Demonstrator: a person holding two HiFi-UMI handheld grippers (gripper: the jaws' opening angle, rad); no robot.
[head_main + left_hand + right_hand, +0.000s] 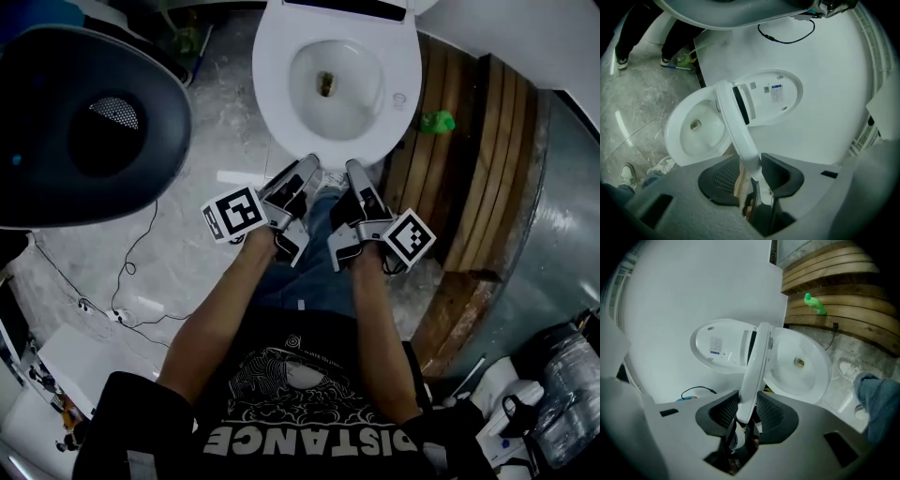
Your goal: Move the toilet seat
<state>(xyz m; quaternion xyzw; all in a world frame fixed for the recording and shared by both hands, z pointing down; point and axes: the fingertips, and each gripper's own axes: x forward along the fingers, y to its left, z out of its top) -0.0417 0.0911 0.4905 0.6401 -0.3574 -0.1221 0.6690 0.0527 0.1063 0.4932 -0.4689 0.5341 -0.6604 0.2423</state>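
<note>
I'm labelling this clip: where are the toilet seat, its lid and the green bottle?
toilet seat (pixel 742 136): left gripper view, mid-rim, edge-on.
toilet lid (pixel 764 105): left gripper view, inner face.
green bottle (pixel 814 304): right gripper view, its body.

A grey marbled floor is shown from above. A white toilet bowl is stood on it. To its right a curved wooden slatted platform is laid, with a green bottle lying on it. At left, a thin black cable is trailed across the floor. A white shoe is planted near the bowl.
</note>
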